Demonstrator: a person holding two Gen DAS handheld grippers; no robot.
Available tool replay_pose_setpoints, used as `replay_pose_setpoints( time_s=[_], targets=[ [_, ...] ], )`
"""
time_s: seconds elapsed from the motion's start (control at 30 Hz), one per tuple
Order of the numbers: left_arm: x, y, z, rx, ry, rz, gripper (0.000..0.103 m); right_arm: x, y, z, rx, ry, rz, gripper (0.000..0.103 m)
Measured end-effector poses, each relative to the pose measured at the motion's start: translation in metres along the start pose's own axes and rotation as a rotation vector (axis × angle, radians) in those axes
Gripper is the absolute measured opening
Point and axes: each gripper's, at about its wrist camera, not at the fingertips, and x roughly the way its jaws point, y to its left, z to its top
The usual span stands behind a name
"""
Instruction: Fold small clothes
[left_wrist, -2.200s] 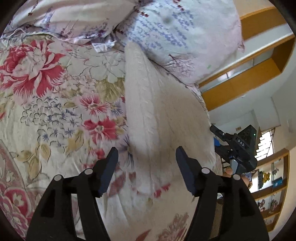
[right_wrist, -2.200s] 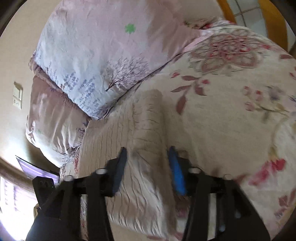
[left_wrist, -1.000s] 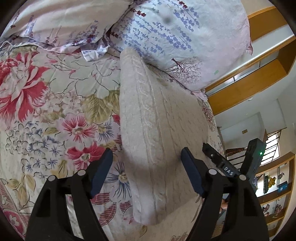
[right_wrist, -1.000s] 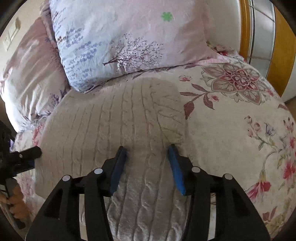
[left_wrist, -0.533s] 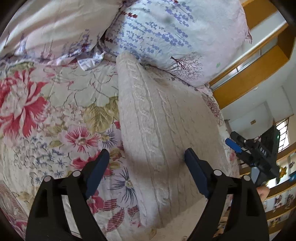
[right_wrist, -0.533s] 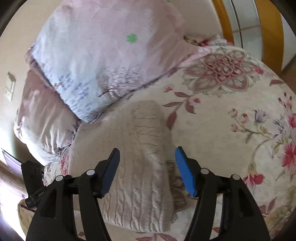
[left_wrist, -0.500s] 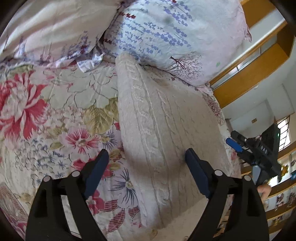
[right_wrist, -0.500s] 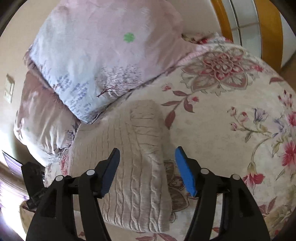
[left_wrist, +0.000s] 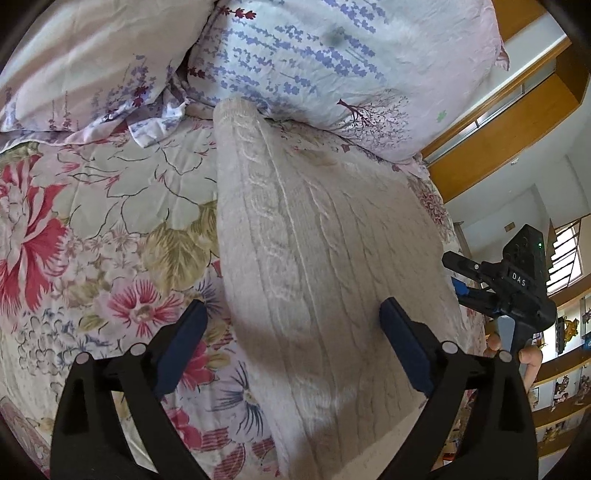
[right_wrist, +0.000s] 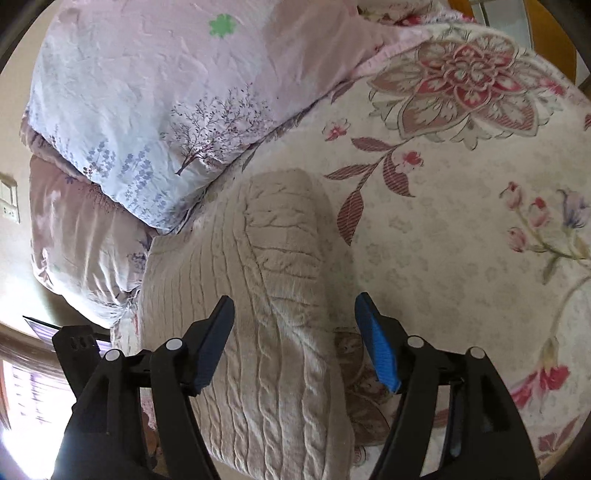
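Both claws stood apart, empty: left claw, right claw. Beyond them the beige knit garment lay folded on the floral bed, reaching the pillows; folding looked nearly complete.

I see beige cable-knit sweater, cream bedspread with red-pink flowers, pale pillow with lavender sprigs.

Cream cable-knit sweater lies folded flat on the bed.
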Motion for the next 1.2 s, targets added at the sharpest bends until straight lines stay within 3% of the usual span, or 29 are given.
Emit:
replay_pose_setpoints(
  time_s=[0.57,0.8,0.87,1.03,1.1,1.2],
  targets=[
    [0.026,-0.023,0.013,0.105,-0.014,0.07,0.099,0.013,0.0,0.0,-0.035,0.012,0.106,0.069],
    [0.029,-0.023,0.012,0.101,-0.024,0.05,0.097,0.019,0.005,-0.005,-0.057,0.022,0.158,0.064],
    [0.029,-0.022,0.011,0.092,-0.025,0.026,0.09,0.02,0.004,-0.006,-0.056,0.023,0.169,0.059],
    [0.025,-0.016,0.01,0.038,-0.035,-0.03,0.074,0.022,-0.003,-0.012,-0.025,0.026,0.239,0.034],
    [0.019,-0.011,0.009,0.014,-0.054,-0.046,0.056,0.02,-0.002,-0.015,-0.018,0.008,0.248,0.032],
    [0.005,-0.003,0.01,-0.039,-0.075,-0.117,0.039,0.013,0.004,-0.02,-0.02,-0.026,0.273,0.028]
  ],
)
